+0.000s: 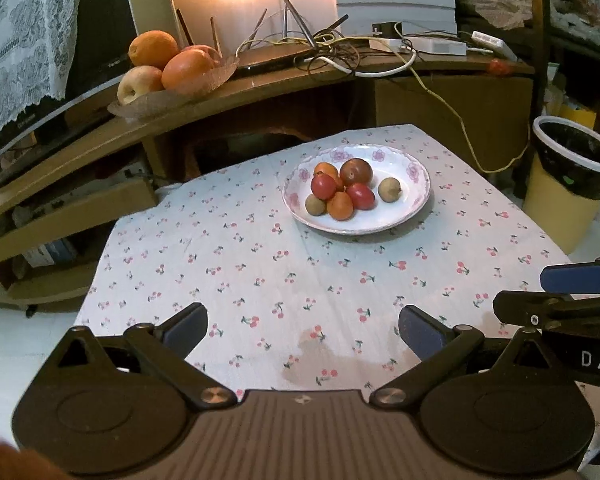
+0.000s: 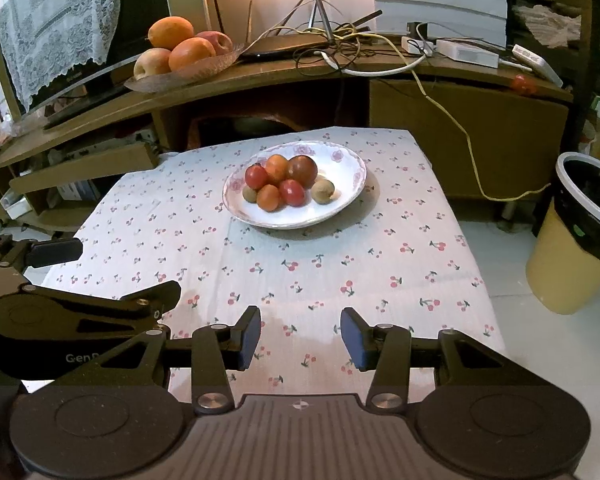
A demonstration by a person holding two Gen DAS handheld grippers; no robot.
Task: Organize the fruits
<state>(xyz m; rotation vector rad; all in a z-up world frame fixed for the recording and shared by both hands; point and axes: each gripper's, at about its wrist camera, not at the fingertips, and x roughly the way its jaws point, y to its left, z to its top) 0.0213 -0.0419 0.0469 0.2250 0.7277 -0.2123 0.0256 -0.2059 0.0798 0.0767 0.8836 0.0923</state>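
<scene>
A white floral plate [image 1: 414,196] [image 2: 340,160] sits at the far side of the cherry-print tablecloth. It holds several small fruits: red ones [image 1: 323,186] [image 2: 292,193], orange ones [image 1: 340,206] [image 2: 269,197], a dark round one [image 1: 356,171] [image 2: 302,171] and brownish ones [image 1: 389,189] [image 2: 322,191]. My left gripper [image 1: 303,330] is open and empty above the near part of the cloth. My right gripper [image 2: 301,338] is open and empty beside it. Each gripper shows at the edge of the other's view.
A glass dish with oranges and apples [image 1: 160,64] [image 2: 180,50] stands on the wooden shelf behind the table, next to tangled cables [image 1: 340,46]. A yellow bin with a black liner [image 1: 572,184] [image 2: 580,232] stands on the floor at the right.
</scene>
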